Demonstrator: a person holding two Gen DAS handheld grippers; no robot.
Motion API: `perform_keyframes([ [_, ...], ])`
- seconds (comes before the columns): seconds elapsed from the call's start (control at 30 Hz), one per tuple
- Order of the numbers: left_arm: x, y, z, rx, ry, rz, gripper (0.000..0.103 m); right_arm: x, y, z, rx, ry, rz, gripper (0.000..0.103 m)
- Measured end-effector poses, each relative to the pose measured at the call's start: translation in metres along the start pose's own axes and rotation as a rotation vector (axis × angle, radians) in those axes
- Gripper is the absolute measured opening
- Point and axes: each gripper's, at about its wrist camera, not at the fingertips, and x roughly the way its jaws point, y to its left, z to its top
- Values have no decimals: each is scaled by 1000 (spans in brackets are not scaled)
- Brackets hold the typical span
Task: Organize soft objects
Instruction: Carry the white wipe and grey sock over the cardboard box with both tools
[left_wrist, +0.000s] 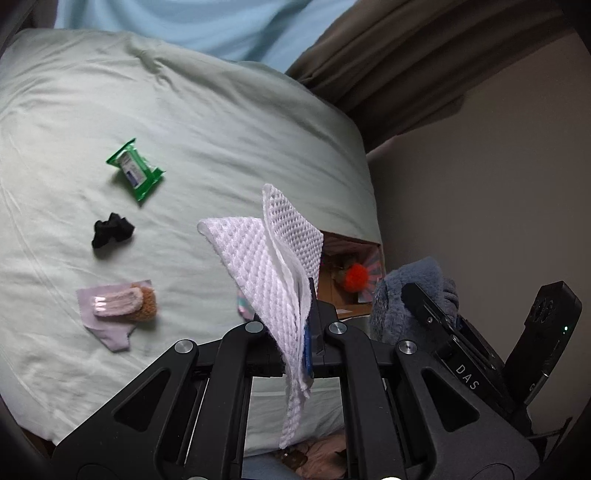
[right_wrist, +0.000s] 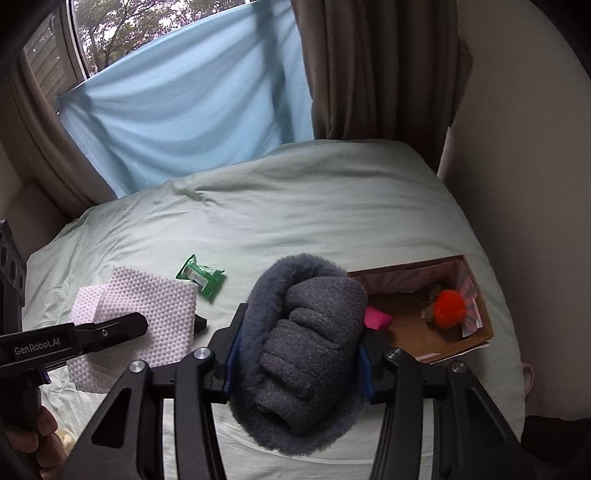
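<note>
From the left wrist, the left gripper (left_wrist: 301, 332) is clamped on a white waffle cloth (left_wrist: 273, 266) raised over the bed (left_wrist: 221, 129); only here appear the black fabric (left_wrist: 112, 229) and pink sock (left_wrist: 118, 304). From the right wrist, the right gripper (right_wrist: 297, 354) squeezes a grey fleece slipper (right_wrist: 310, 347) beside the cardboard box (right_wrist: 476, 295), whose orange pompom (right_wrist: 448, 308) and pink item (right_wrist: 376, 319) show clearly.

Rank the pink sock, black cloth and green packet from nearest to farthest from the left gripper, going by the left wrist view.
Measured from the left gripper, which is shut on the white cloth:
1. Pink sock, lower left on the bed, lying on a pink fabric piece.
2. Black cloth, left, farther up the bed.
3. Green packet, upper left, farthest away.
</note>
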Motion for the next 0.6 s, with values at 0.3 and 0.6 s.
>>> perform_keyframes([
  [0.3,68,-103,-6,51,-4,29,5,2,-110,21,-15,23,-10,45],
  [0.6,165,-143,-15,79,90,127,5,57,-187,29,-39,141,-5,45],
])
